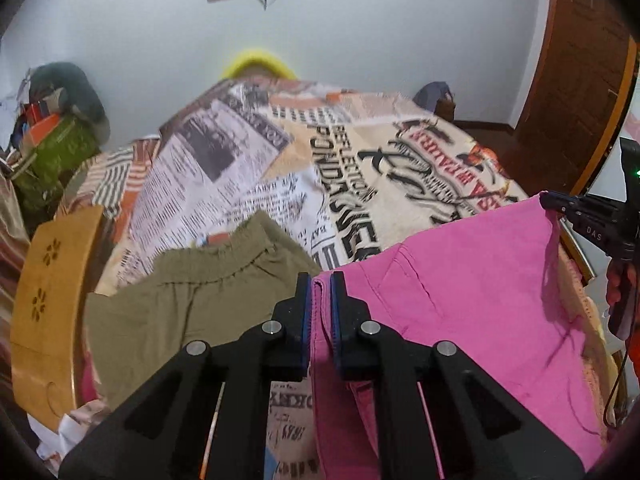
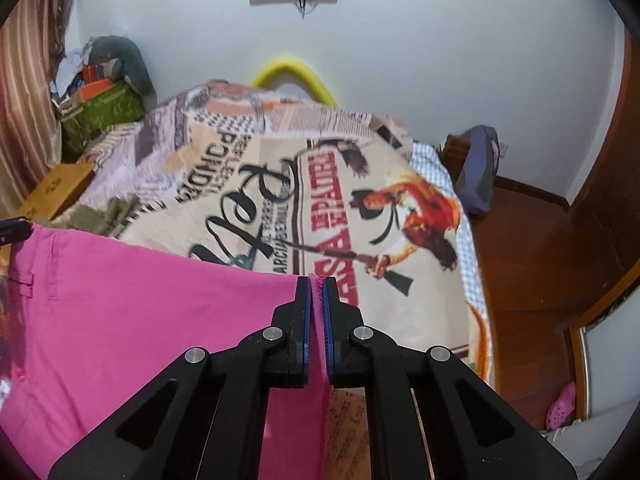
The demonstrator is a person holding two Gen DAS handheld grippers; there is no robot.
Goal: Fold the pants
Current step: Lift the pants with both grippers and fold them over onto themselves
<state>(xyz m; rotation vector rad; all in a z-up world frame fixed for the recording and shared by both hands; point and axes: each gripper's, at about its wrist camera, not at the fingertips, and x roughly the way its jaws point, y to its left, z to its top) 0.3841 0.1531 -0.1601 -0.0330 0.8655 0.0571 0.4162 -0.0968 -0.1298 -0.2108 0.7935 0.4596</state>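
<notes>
Pink pants (image 1: 460, 280) hang stretched above the newspaper-print bedspread (image 1: 248, 168), left hand-held gripper (image 1: 320, 280) and right hand-held gripper (image 2: 317, 280) each clamped on an edge, probably tensioning the cloth flat; olive shorts (image 1: 192, 300) lie at nine o'clock.

"DAS" on right hand-held gripper (image 1: 560, 204); bedspread (image 1: 360, 168) lettering upside-down, blurred.

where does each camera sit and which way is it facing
Left wrist: on the left gripper, facing across the bed at pink pants and olive pants; right gripper shows at right.
Right wrist: on the right gripper, facing the bedspread; left gripper tip at left edge.
Shared: pink pants, bedspread, yellow pillow.
</notes>
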